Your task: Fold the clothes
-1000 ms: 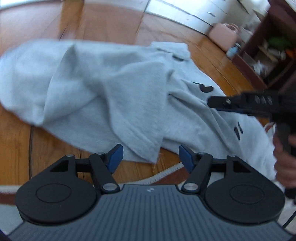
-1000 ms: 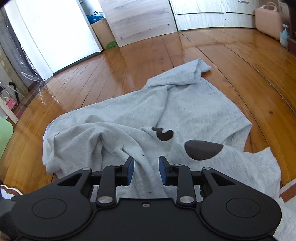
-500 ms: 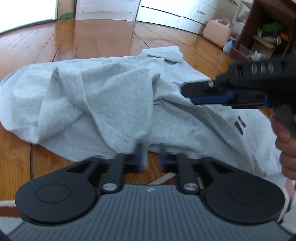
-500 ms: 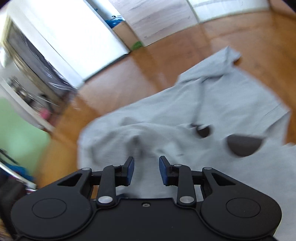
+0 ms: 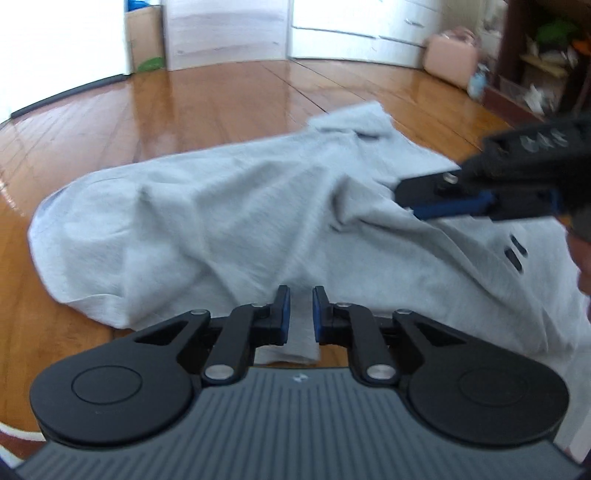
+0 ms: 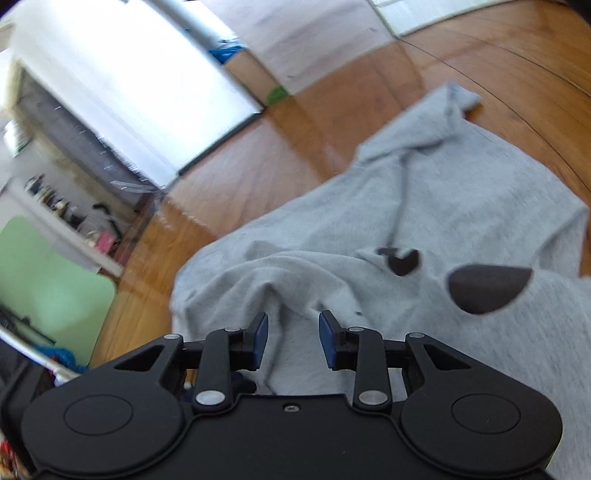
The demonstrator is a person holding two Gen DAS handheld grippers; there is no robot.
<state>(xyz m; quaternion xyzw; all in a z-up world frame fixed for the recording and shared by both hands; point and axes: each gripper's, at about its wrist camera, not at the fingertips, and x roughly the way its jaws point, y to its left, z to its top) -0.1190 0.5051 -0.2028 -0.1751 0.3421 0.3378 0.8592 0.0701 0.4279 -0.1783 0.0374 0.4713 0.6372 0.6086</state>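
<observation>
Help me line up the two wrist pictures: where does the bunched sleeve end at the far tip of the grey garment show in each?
Left wrist: the sleeve end lies upper centre-right, at the grey garment's far tip.
Right wrist: the sleeve end sits upper right, on the wooden floor.
Shared landmark: the cardboard box with a green patch by the wall.

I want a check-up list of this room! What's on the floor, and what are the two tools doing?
Surface: glossy wooden plank floor.
Job's things: crumpled light grey sweatshirt with dark patches, lying on the floor, unfolded.
Clutter: pink case; cardboard box.
Grippers: left tool nearly closed with a grey cloth edge between its pads; right tool open over the cloth, gripping nothing.
Cables: nothing seen.
Surroundings: white cabinets; dark wooden shelf; pale green panel.
</observation>
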